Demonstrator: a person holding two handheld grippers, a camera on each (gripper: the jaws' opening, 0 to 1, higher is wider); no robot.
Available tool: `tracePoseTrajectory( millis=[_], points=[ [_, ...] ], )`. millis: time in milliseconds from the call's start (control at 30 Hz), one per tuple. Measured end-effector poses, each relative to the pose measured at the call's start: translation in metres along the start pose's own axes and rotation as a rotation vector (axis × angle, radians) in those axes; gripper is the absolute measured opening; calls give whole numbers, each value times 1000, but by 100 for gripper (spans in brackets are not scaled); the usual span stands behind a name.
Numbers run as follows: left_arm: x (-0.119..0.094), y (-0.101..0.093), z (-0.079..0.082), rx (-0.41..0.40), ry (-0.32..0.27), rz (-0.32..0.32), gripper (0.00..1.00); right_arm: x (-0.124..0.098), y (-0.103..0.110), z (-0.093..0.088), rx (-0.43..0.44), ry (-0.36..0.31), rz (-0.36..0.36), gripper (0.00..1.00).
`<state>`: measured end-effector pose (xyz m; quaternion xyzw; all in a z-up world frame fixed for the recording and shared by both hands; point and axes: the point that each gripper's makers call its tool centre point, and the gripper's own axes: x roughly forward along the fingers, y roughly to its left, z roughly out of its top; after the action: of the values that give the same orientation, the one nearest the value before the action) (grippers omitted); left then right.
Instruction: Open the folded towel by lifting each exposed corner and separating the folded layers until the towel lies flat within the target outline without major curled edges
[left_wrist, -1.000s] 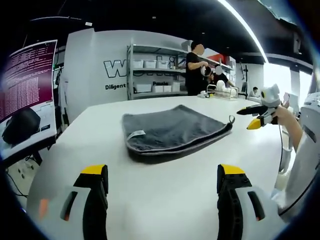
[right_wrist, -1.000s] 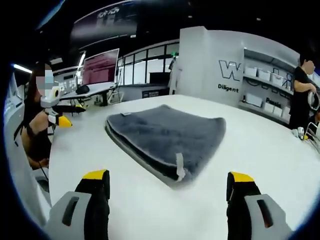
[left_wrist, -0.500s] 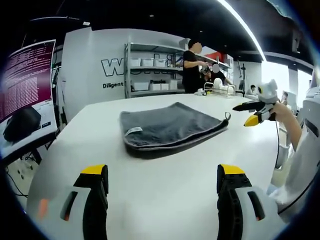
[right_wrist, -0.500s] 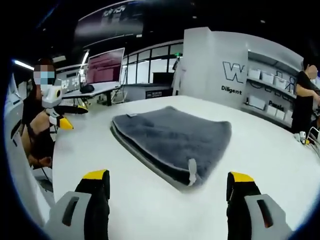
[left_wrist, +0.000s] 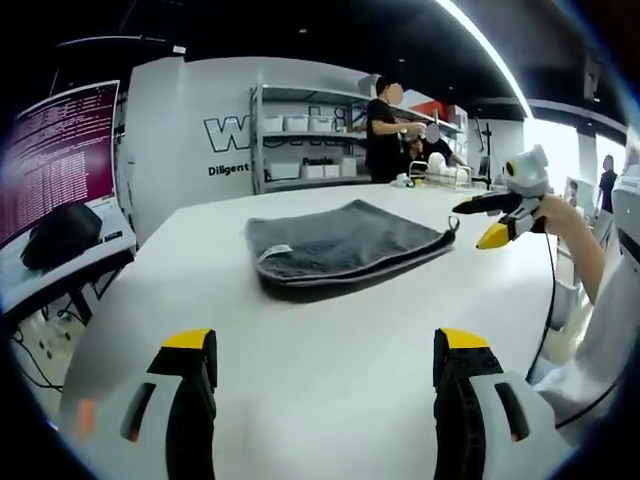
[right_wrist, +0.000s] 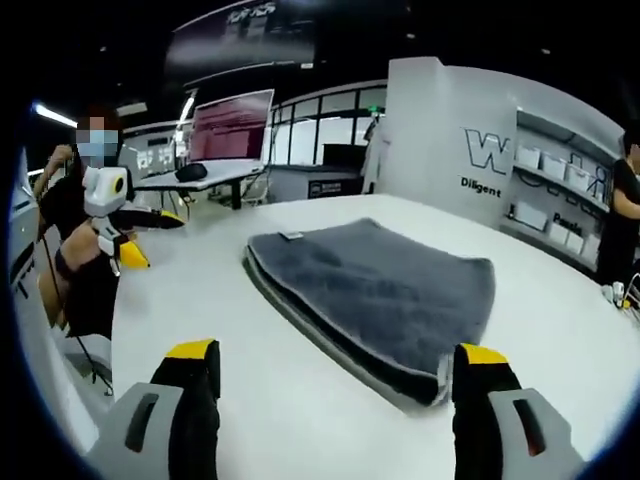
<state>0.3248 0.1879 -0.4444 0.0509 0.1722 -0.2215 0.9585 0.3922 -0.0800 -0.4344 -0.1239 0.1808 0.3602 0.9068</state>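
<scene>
The white table (left_wrist: 330, 350) takes up the lower half of both views, and on it lies the grey towel (left_wrist: 340, 245), folded into a flat stack of layers. In the left gripper view it sits at the centre of the frame, just above the middle; in the right gripper view it lies centre-right, its near corner reaching down almost to the right jaw. No target outline can be made out on the table surface.

The left claw (left_wrist: 325, 400) rises from the bottom of its own view with its yellow-tipped jaws spread wide and nothing between them, well short of the towel. The right claw (right_wrist: 335, 405) stands likewise, jaws wide apart and empty, near the towel's closest corner but not touching it. The right claw also shows at the right of the left gripper view, held above the table beside the towel's far corner, where a small hanging loop (left_wrist: 452, 225) sticks out. A white care label (left_wrist: 272, 251) lies on the towel's left corner in that same view.

My judgement is that the task is at its very start: the approach, with no layer lifted yet. The next move calls for bringing one claw down to an exposed corner, pinching only the top layer, and lifting it away to open the first fold.
</scene>
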Motion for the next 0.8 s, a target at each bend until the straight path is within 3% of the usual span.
tracePoseTrajectory(
  millis=[467, 800],
  points=[
    [-10, 3, -11, -5, -13, -24, 88, 54, 48, 43, -92, -8, 95, 92],
    [-14, 5, -20, 16, -1, -41, 88, 87, 75, 59, -142, 17, 136, 88]
  ],
)
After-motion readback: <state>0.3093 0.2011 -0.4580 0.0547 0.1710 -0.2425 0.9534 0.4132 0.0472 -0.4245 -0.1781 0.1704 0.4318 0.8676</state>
